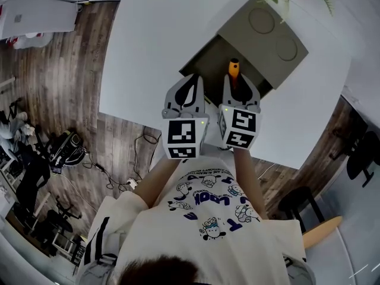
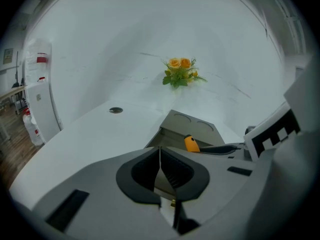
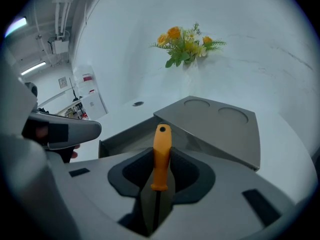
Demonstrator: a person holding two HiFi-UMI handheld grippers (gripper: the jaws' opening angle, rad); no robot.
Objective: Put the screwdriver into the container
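Right gripper view, item in hand: the screwdriver [image 3: 161, 151], orange handle forward and tilted up, dark shaft running back down between the pads. Holder: your right gripper [image 3: 161, 171], jaws clamped on the rear half of the handle, one pad on each side, grip apparently centred. Position: in the head view the handle's tip shows over the darker, open half of the container [image 3: 220, 131]. The tool is not yet inside and touches nothing else that shows. Receiver: grey box, one half covered by a flat panel with two round recesses, the other half an open well [image 3: 127, 136] with low walls, on the side nearer you. Second tool: your left gripper [image 2: 160, 166], jaws together with nothing between them, hanging just beside the right one at the container's near edge. Surroundings: white table [image 1: 148, 46]; bunch of orange flowers [image 3: 187, 41] beyond the box, well apart from it. Handling note, as a judgement: carry the tool forward until its whole length sits over the well. Tip the handle down so it goes in flat rather than nose-first, lower it below the walls, and only then part the jaws. Released from up here, the round handle would likely bounce or roll onto the panel. Keep the left gripper clear of the well.
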